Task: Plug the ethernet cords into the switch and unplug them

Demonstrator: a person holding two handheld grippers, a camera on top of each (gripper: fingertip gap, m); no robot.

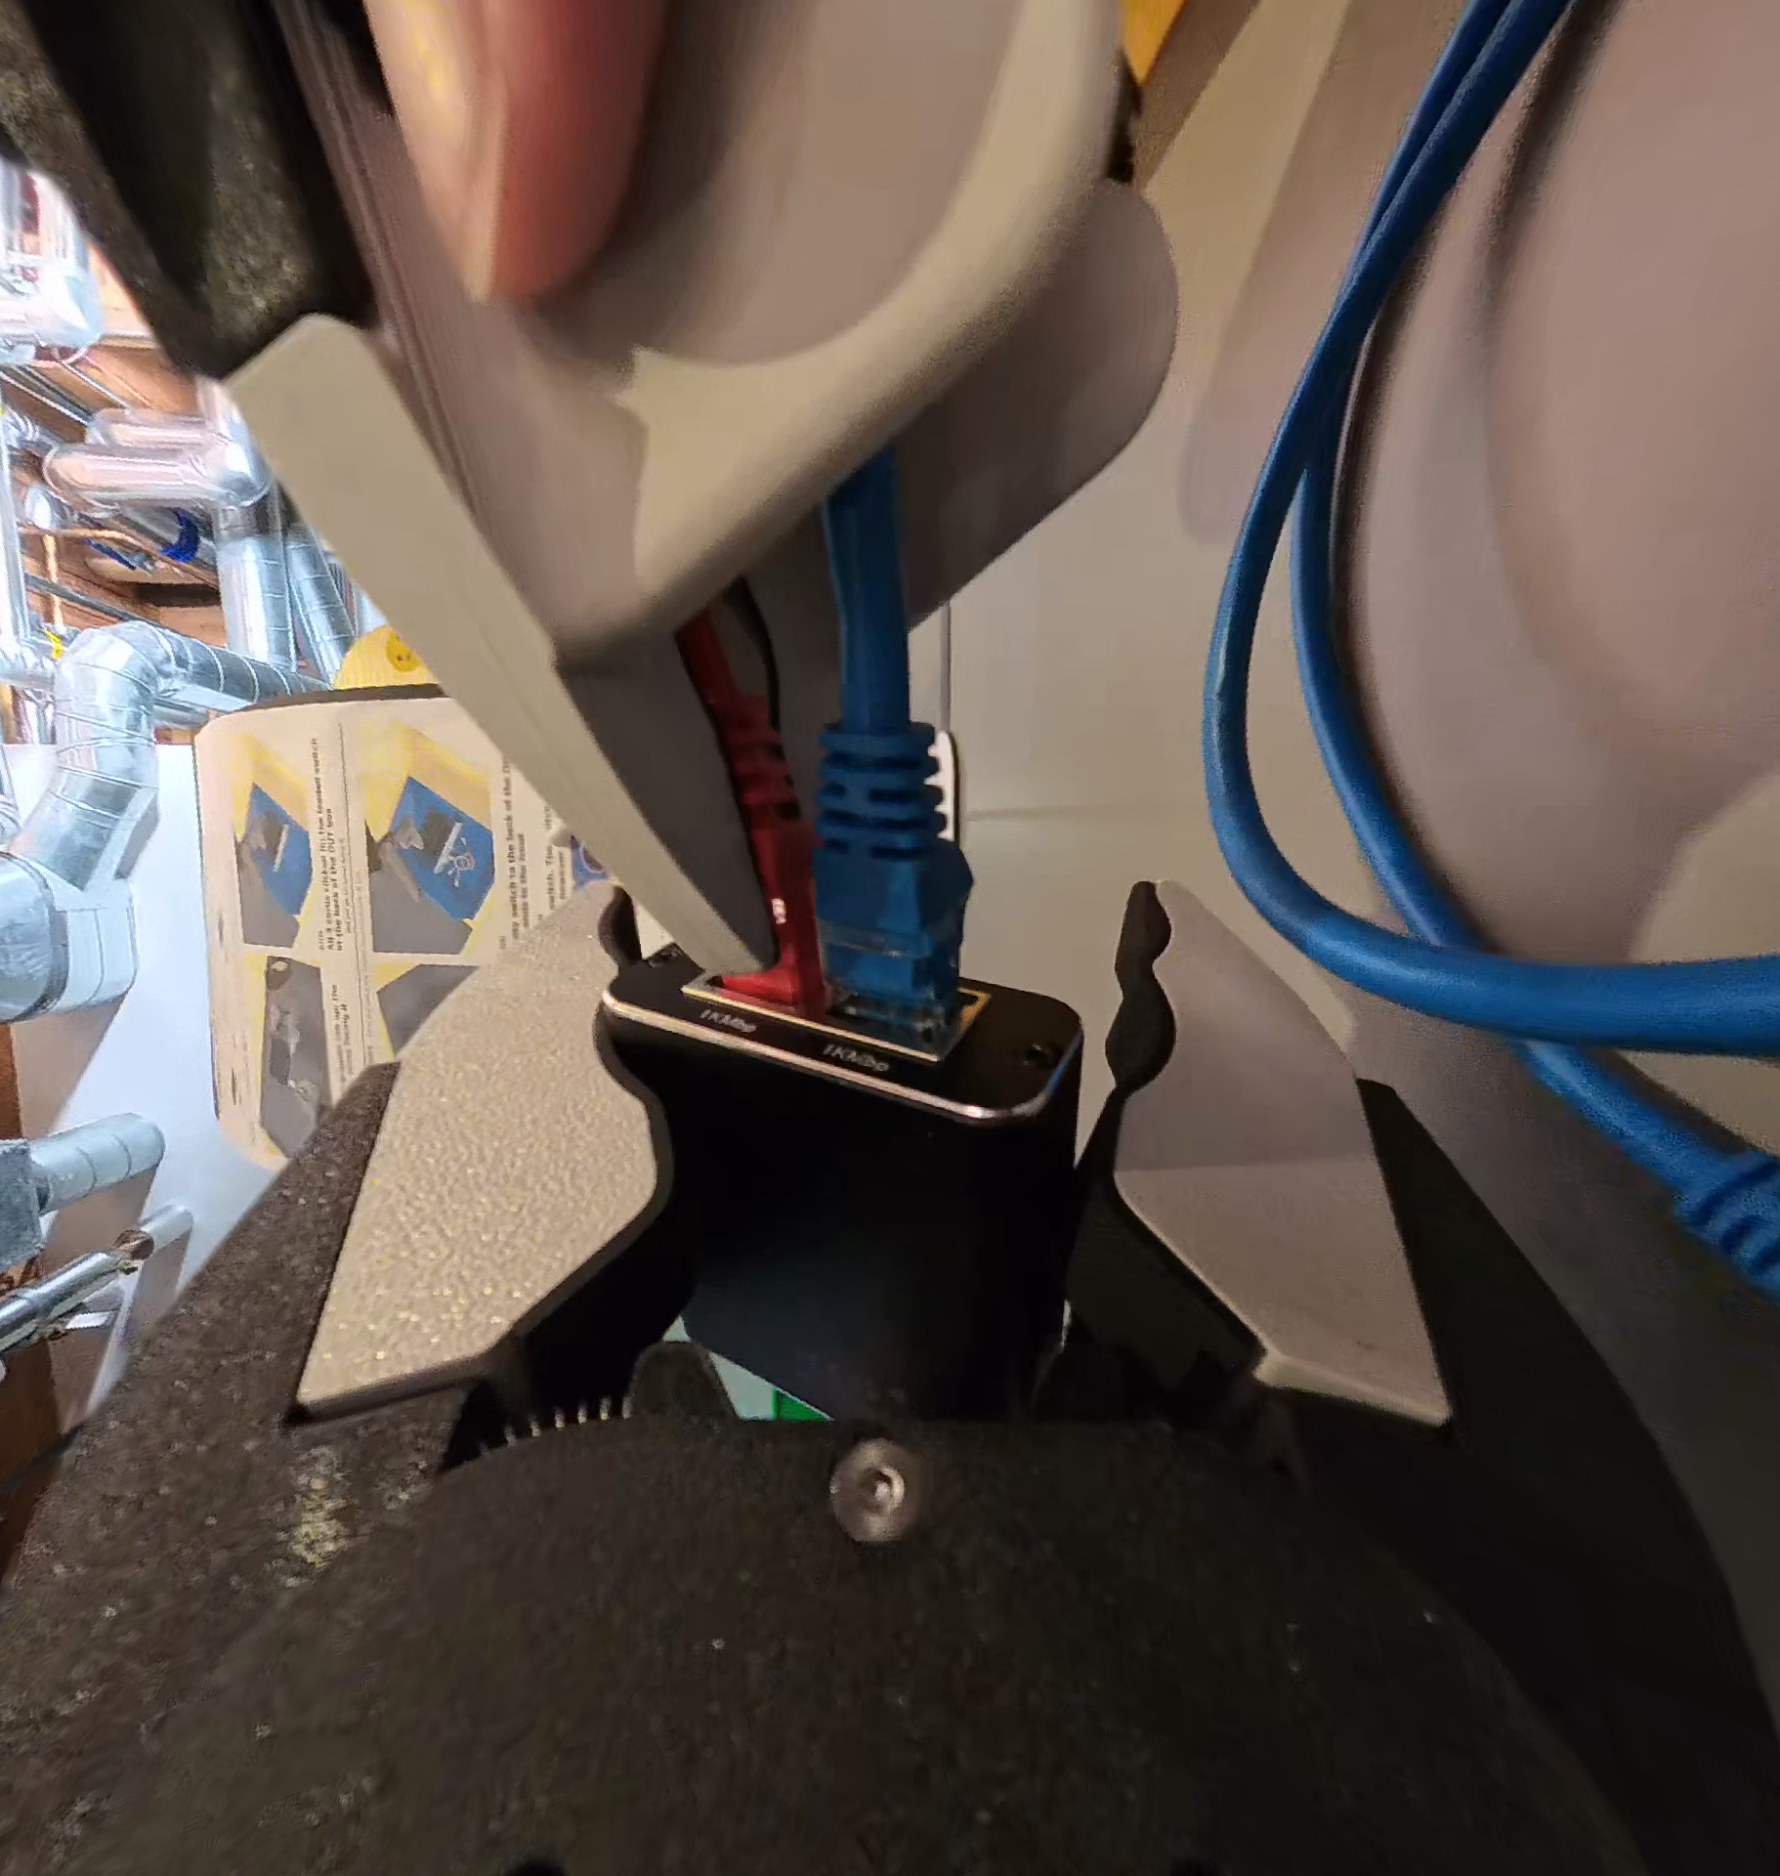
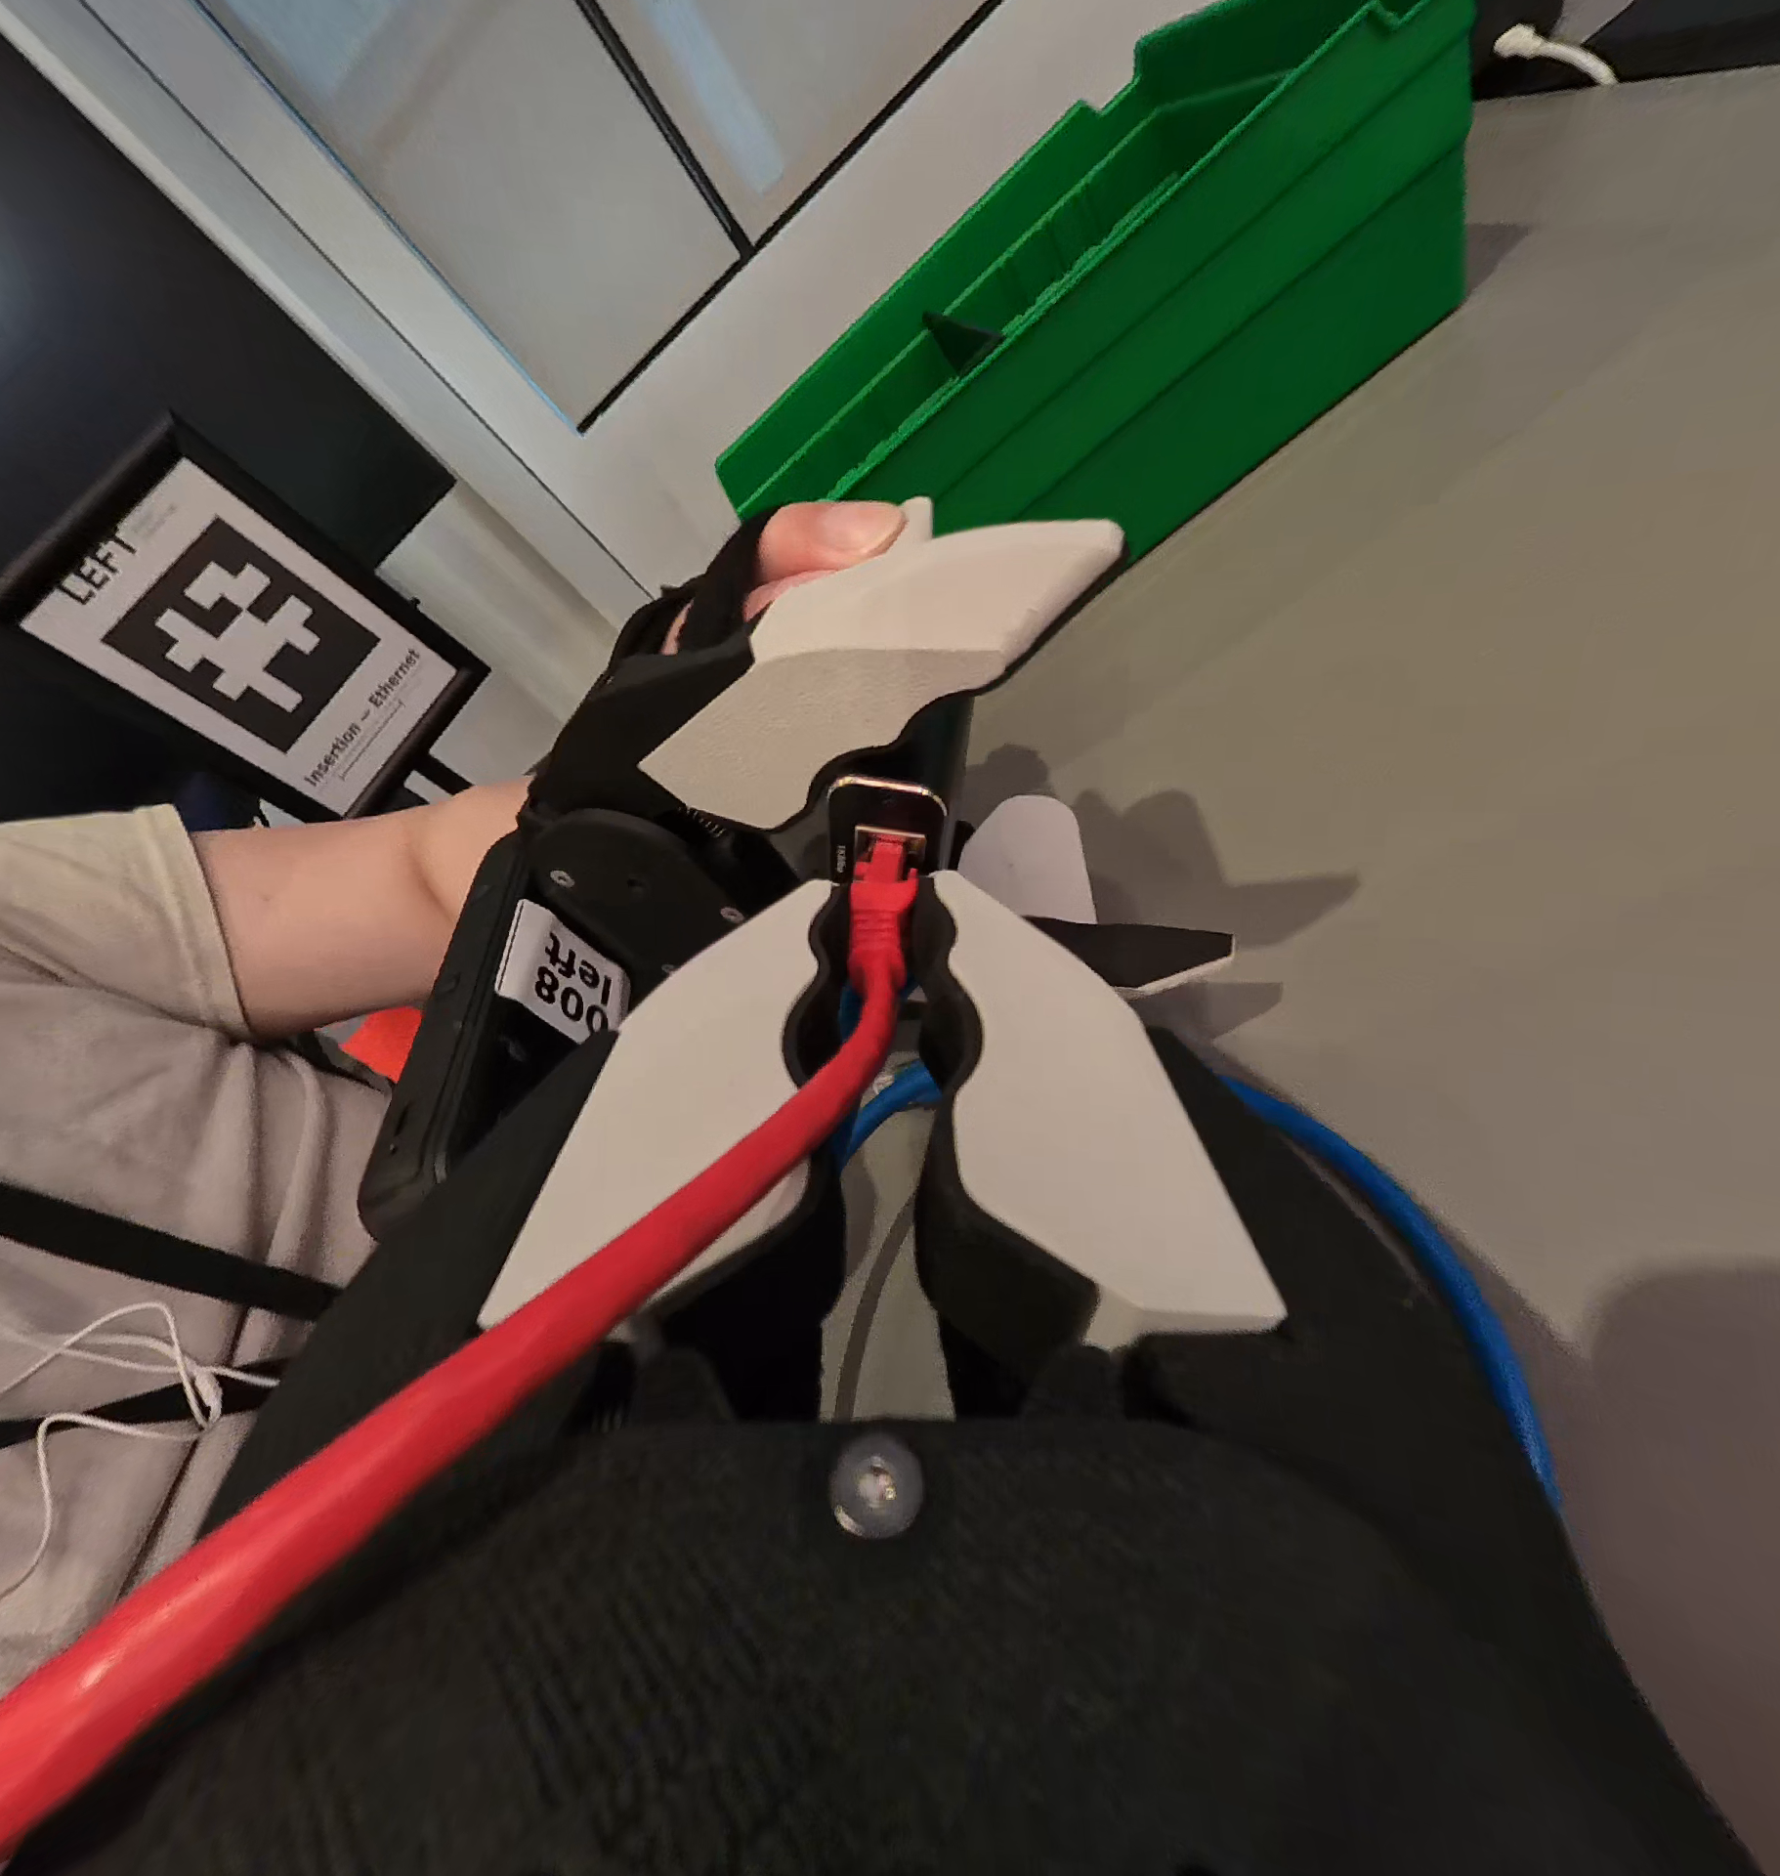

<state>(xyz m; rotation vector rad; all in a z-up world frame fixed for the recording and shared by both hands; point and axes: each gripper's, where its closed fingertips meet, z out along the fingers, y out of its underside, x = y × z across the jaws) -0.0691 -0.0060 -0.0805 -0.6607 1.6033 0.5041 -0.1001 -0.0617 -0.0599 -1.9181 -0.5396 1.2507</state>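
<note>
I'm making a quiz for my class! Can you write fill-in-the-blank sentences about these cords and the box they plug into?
1. The right gripper pinches the plug of the ___ cord in its jaws.
2. The left gripper holds the switch, whose colour is ___.
3. The other cord plugged into the switch is ___.
4. The bin on the table is ___.

Missing words: red; black; blue; green.

A green plastic bin point(image 2: 1170, 305) sits at the far side of a grey table point(image 2: 1475, 711); a framed marker sign point(image 2: 226, 629) stands far left. Elsewhere, silver ducts point(image 1: 74, 629) flank an illustrated instruction sheet point(image 1: 358, 873).
</note>
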